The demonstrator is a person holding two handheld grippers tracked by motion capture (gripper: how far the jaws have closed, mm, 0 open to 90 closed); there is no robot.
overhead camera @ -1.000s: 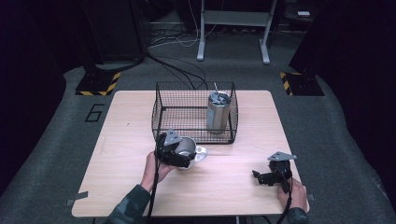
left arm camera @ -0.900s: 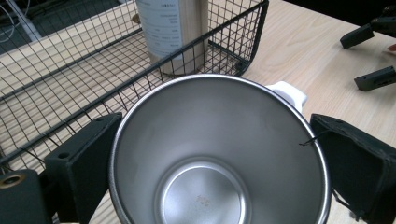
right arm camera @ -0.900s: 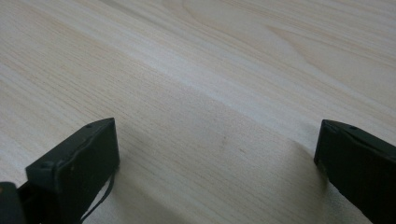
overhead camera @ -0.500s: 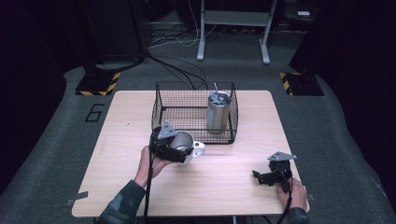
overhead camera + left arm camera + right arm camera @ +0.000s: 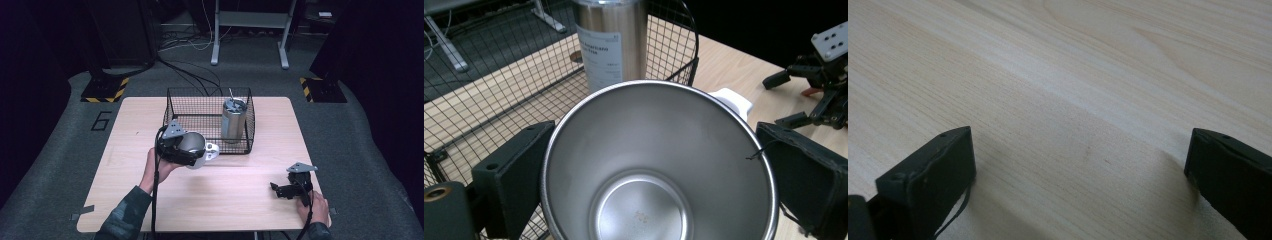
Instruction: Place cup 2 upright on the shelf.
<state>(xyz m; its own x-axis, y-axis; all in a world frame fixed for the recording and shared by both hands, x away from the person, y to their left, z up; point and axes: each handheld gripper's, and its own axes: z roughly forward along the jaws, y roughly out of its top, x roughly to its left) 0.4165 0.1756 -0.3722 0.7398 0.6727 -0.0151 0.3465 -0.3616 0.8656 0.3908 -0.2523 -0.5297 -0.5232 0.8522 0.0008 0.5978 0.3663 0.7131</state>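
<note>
While your left gripper (image 5: 651, 175) has its fingers clamped on the steel cup (image 5: 192, 146), held lifted just outside the front wall of the wire basket (image 5: 247, 131) near the surface's middle, treat it as light, rigid and slick: squeeze across the body below the rim. Your right gripper (image 5: 290, 189) rests with its fingers spread empty near the front right corner

A lab or test studio: a lone wooden surface (image 5: 210, 200) on grey carpet (image 5: 350, 150) marked with a number 6 (image 5: 102, 120), hazard-striped stand bases (image 5: 104, 90), loose floor cables (image 5: 190, 75), a metal frame (image 5: 250, 30), and dark surrounds.
</note>
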